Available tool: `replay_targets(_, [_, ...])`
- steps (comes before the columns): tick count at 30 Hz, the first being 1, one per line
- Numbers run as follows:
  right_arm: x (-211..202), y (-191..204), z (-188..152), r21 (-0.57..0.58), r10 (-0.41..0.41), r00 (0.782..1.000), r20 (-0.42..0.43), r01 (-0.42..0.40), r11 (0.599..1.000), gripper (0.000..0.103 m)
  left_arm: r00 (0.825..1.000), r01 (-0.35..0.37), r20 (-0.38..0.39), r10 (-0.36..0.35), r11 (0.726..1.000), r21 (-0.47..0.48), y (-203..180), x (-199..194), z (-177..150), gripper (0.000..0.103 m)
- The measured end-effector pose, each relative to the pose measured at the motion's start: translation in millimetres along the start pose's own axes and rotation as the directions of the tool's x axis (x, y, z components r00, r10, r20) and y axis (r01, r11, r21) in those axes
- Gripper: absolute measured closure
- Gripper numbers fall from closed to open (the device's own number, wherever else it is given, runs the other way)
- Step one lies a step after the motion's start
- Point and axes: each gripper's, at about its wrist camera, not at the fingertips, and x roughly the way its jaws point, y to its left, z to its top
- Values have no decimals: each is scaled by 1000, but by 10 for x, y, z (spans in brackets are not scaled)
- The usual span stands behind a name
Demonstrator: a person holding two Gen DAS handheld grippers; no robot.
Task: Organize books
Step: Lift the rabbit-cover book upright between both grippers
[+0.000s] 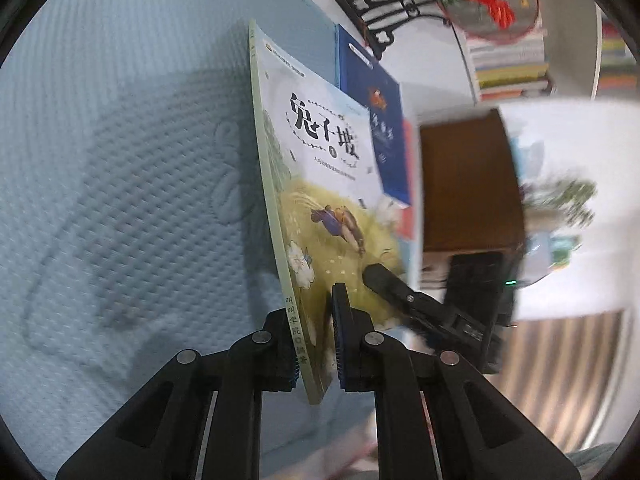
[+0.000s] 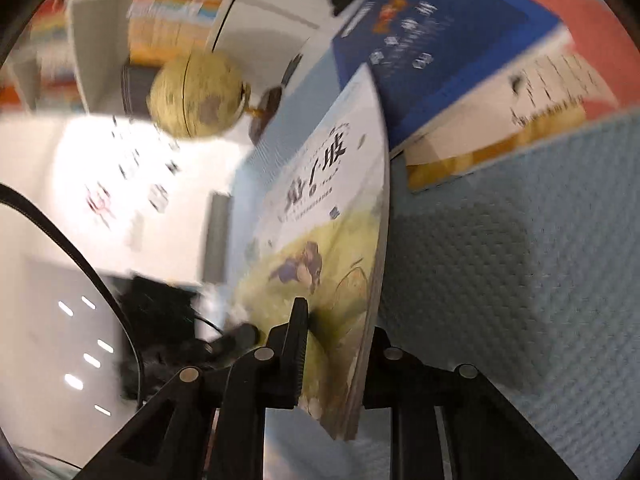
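Green-spined book [image 1: 320, 184] clamped edge-on between both grippers' fingers [image 1: 340, 320].

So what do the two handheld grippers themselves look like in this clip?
Both are matte black plastic. The left gripper has two angular linkage arms with round silver pivot pins and blue ribbed pads on its fingers. The right gripper shows the same black linkages and silver pins; its pad looks dark and ribbed. No sleeves or hands are visible.

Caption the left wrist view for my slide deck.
Left gripper jaws clamp a pale green illustrated paperback upright over the light blue textured cloth.
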Motion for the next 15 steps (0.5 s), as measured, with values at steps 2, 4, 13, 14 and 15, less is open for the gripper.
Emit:
replay_targets(2, [17,144,-47,-89,-87,996,2,87,992,84,998,-66,3,66,996,55,-71,12,-27,93])
replay_targets(4, [23,258,-80,-146,-144,989,15,144,979,84,993,-114,13,113,988,101,-143,22,-64,91])
replay_targets(13, [-2,845,-306,-417,-315,943,107,330,846,84,971,-238,96,220,929,284,-481,-170,-220,91])
replay_targets(14, [-9,898,-337,-430,-317,942,113,334,839,84,970,-242,103,221,925,292,-501,-208,-233,90])
replay_targets(15, [-41,908,-364,-436,-315,942,117,333,836,84,969,-246,110,223,922,299,-516,-264,-245,90])
